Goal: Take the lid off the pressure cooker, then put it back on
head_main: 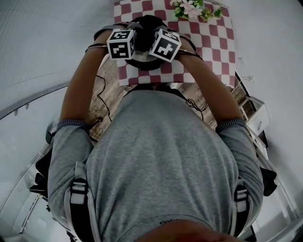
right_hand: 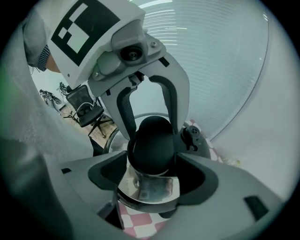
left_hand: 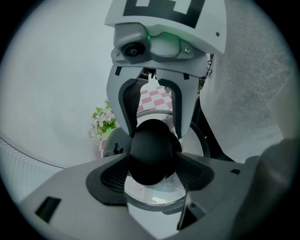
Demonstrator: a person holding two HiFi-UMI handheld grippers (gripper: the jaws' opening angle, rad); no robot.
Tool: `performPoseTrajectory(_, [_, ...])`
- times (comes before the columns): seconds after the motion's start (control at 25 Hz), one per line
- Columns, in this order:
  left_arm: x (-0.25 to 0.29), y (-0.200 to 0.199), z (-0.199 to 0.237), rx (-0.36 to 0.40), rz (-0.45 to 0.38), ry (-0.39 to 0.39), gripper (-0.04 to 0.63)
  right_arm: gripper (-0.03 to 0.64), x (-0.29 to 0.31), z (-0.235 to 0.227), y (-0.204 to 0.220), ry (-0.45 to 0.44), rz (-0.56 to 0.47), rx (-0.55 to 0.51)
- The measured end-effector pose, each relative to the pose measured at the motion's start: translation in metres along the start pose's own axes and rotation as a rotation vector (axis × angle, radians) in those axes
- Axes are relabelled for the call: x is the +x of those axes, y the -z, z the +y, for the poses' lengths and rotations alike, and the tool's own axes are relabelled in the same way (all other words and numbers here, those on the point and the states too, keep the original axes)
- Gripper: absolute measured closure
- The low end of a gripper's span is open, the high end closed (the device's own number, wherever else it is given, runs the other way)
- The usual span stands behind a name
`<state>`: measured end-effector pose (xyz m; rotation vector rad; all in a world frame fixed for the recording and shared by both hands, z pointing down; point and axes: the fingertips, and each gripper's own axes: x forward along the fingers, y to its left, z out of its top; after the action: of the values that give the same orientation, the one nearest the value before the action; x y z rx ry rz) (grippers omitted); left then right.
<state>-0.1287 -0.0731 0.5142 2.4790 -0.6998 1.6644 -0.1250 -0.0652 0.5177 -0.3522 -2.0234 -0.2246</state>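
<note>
Together, left gripper, right gripper clamp upright lid knob.

Flowers at far edge, red-white checkered cloth; wooden floor.

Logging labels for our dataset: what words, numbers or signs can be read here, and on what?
No text is readable.
Two marker cubes: black-and-white square patterns, no letters.
Small print on the grey shirt: too small to read.
Lid and its knob: no readable print.
</note>
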Motion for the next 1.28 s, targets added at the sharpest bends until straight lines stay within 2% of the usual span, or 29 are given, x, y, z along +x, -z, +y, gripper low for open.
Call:
performPoseTrajectory(0.32, [0.004, 0.002, 0.000, -0.018, 0.027, 0.103, 0.259, 0.293, 0.011, -0.001, -0.008, -0.052, 0.058, -0.032])
performPoseTrajectory(0.48, [0.006, 0.002, -0.002, -0.023, 0.045, 0.153, 0.262, 0.309, 0.011, -0.001, -0.005, -0.088, 0.089, -0.001])
performPoseTrajectory(0.72, [0.008, 0.002, -0.003, -0.021, 0.053, 0.235, 0.288, 0.314, 0.013, 0.000, -0.007, -0.109, 0.089, -0.018])
performPoseTrajectory(0.92, [0.007, 0.002, -0.003, 0.008, 0.054, 0.238, 0.293, 0.319, 0.013, 0.000, -0.007, -0.110, 0.096, -0.020])
performPoseTrajectory(1.28, [0.000, -0.003, -0.003, 0.011, 0.054, 0.205, 0.293, 0.321, 0.006, 0.002, -0.007, -0.097, 0.110, -0.048])
